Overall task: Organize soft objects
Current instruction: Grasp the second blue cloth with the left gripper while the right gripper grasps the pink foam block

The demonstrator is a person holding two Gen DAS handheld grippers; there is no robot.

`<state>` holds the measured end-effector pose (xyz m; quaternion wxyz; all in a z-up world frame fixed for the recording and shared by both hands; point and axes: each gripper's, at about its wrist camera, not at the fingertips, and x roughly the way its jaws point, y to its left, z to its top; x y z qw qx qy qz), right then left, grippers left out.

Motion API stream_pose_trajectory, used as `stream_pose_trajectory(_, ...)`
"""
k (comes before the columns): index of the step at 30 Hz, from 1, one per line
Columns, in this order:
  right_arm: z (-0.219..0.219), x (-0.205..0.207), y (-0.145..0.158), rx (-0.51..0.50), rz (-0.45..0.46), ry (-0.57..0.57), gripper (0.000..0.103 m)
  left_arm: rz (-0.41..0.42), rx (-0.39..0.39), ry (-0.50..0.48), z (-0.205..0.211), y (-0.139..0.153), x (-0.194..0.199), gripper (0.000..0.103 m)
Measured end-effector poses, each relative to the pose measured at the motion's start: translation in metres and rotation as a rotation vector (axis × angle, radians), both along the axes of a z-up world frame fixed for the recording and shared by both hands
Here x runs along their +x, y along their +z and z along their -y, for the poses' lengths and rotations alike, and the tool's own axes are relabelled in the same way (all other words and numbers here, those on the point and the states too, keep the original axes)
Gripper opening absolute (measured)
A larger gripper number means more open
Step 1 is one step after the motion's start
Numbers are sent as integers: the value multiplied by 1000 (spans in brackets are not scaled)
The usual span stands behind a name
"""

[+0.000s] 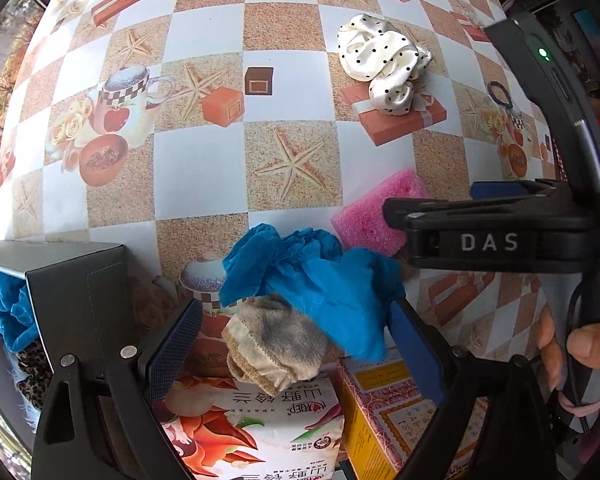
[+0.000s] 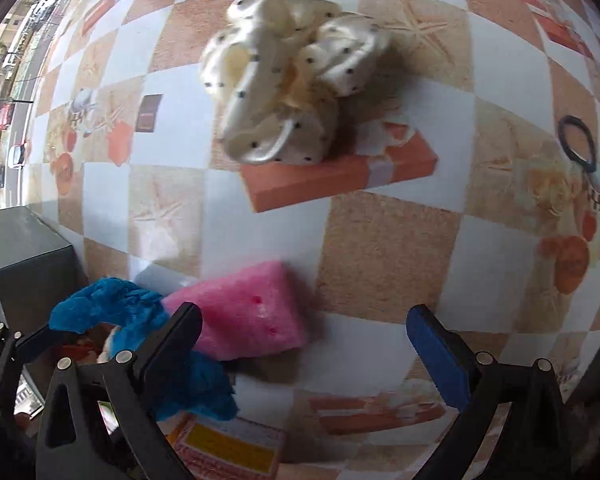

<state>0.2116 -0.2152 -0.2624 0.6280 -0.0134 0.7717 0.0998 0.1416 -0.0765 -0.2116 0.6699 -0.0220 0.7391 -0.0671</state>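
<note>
Only the left wrist view shows one grey sock (image 1: 274, 344), lying between the spread fingers of the left claw (image 1: 296, 344). Both views show one blue cloth (image 1: 320, 280), one pink sponge (image 2: 244, 316) and one dotted cream scrunchie (image 2: 288, 92) on the counter (image 2: 380, 248). The right claw (image 2: 304, 344) stands apart, holding nothing.

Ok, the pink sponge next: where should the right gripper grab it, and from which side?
Pinch the pink sponge across its two long flat faces at the free right corner, coming from above and right. The blue cloth crowds its left end, and the right gripper is open.
</note>
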Motion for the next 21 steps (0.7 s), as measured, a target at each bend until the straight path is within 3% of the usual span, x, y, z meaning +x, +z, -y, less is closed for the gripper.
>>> stream_pose_trajectory(4,58,-2,1,-20,11,-147,103,-18,7,-23,9,-13,5,95)
stream_pose_trajectory(7,78,-4,9,-49,38,-175,103,-41,17,-32,14,-24,9,95)
stream_pose_trajectory(10,84,-6,20,20,67,-201,103,-62,35,-40,18,-32,11,95)
stream_pose_trajectory(12,74,-7,24,97,65,-167,103,-57,47,-53,19,-33,13,95)
stream_pose_trajectory(14,50,-13,25,110,65,-74,103,-66,50,-56,19,-34,13,95)
stream_pose_trajectory(17,25,-18,18,50,92,55,103,-69,67,-63,17,-34,13,95)
stream_pose_trajectory(21,22,-23,0,-27,86,106,103,-77,77,-74,17,-37,15,95)
